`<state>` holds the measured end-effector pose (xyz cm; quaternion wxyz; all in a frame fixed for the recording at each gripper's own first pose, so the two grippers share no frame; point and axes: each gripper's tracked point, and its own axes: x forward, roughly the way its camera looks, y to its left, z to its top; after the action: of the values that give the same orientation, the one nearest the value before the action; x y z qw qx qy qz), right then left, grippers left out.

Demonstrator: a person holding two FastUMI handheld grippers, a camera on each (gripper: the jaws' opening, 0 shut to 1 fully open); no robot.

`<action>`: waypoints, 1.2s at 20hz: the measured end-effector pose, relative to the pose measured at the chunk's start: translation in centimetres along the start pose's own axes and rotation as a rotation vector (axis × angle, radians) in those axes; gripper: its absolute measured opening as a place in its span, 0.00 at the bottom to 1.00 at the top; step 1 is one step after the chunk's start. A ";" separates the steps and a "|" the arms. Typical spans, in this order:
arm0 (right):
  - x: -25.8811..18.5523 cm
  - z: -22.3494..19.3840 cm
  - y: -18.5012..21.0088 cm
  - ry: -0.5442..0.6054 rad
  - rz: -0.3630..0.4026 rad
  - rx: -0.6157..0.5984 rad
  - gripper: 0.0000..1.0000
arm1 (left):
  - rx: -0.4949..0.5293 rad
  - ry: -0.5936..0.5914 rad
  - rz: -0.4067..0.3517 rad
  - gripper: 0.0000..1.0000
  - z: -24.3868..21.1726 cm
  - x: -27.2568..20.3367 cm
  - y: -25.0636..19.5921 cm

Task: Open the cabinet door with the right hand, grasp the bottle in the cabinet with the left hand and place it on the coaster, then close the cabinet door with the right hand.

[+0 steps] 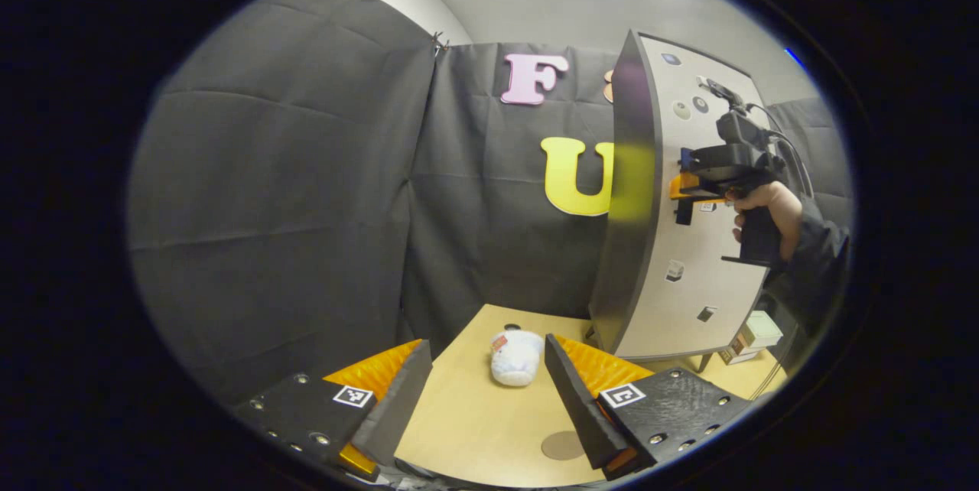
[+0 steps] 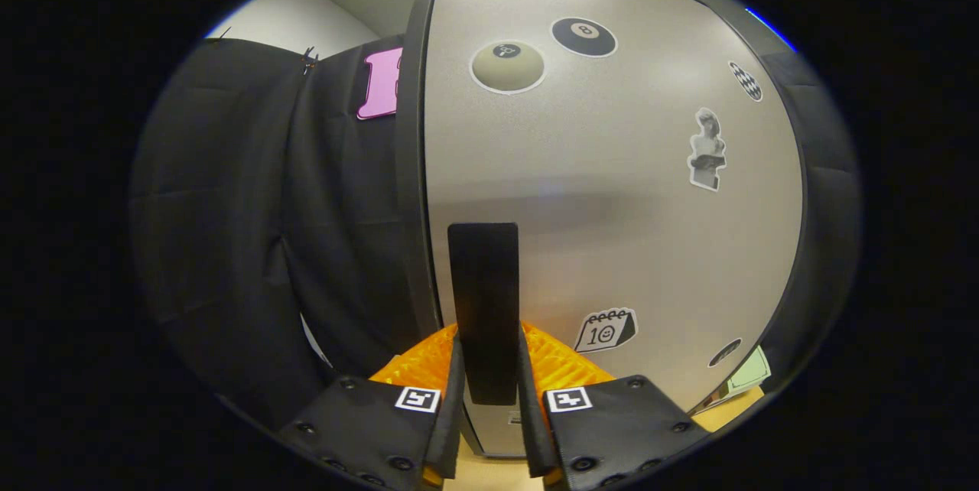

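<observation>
In the left gripper view, the left gripper [image 1: 483, 399] hangs above the table [image 1: 474, 422] with its fingers spread apart, grasping nothing. A round coaster [image 1: 563, 445] lies on the table just beside one finger. Farther off lies a white object [image 1: 516, 357], possibly a soft toy. Beyond it stands the cabinet [image 1: 673, 231], its door [image 2: 612, 193] apparently ajar. In the right gripper view, the right gripper [image 2: 489, 430] is clenched on the door handle [image 2: 483, 307].
</observation>
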<state>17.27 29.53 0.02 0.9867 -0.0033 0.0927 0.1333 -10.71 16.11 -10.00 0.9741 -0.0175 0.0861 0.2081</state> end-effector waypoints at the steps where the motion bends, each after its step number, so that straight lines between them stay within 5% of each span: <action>1: 0.0 0.0 0.0 0.004 0.000 -0.003 0.36 | 0.002 -0.001 0.000 0.92 -0.1 -0.1 0.0; 8: -0.1 -0.2 -0.1 0.007 0.023 -0.011 0.29 | 0.007 -0.015 -0.014 0.89 0.1 -1.0 -0.5; 11: -0.3 -0.2 0.0 0.010 0.059 -0.021 0.16 | 0.018 -0.023 -0.024 0.89 0.3 -1.1 -1.0; 24: -3.7 -0.7 -0.8 0.020 0.186 -0.065 0.16 | 0.024 -0.025 -0.101 0.89 -0.4 -1.9 -5.7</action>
<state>13.87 27.72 0.02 0.9685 -0.0278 0.0980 0.2272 -10.18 10.08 -10.07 0.9846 -0.0074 0.0756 0.1577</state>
